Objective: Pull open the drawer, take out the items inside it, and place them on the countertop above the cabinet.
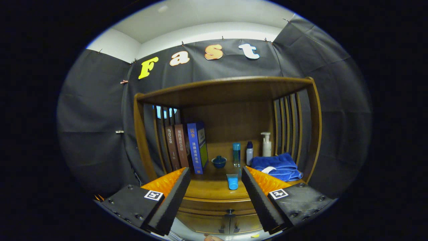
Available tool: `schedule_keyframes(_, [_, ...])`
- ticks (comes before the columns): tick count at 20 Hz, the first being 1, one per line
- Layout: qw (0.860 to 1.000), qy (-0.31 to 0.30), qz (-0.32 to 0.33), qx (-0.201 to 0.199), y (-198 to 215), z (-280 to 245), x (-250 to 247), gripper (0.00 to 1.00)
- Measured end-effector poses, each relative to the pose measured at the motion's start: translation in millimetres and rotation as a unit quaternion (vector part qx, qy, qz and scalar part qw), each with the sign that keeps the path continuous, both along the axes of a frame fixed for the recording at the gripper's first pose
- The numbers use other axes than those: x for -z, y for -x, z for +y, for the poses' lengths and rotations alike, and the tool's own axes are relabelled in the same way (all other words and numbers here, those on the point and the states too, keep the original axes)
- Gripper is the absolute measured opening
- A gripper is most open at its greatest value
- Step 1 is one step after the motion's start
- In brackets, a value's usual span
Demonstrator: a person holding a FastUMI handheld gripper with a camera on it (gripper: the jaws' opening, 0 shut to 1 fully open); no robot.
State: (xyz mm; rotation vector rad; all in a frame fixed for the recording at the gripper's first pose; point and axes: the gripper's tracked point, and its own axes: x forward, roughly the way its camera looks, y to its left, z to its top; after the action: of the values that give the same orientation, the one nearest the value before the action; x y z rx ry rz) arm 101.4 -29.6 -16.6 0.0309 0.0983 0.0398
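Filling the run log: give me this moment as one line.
gripper: open, holding nothing | wooden drawer: closed, below fingers, black knob untouched | light-blue tube: on wooden countertop, between fingertips

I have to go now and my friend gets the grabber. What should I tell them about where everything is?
Gripper: fingers wide open, holding nothing, hovering in front of the cabinet.
Drawer: under the countertop, looks closed; its knob sits between the fingers.
A light blue tube lies on the countertop, just ahead of the fingers, in front of the bottles and the blue towel. Whether it came from the drawer, I cannot tell.
Left: pull the drawer open, lift out what is inside, set it on the countertop.
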Motion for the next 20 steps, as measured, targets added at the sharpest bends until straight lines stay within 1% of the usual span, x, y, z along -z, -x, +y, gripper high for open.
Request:
schedule_keyframes(5, [0.999,-0.003,-0.031,0.01,18,0,-31,0.99])
schedule_keyframes(9, [0.999,0.015,-0.038,0.015,21,3,-35,0.99])
schedule_keyframes(14, [0.999,0.009,-0.044,0.016,23,4,-40,0.99])
schedule_keyframes(20, [0.998,0.02,-0.049,0.015,25,5,-40,0.99])
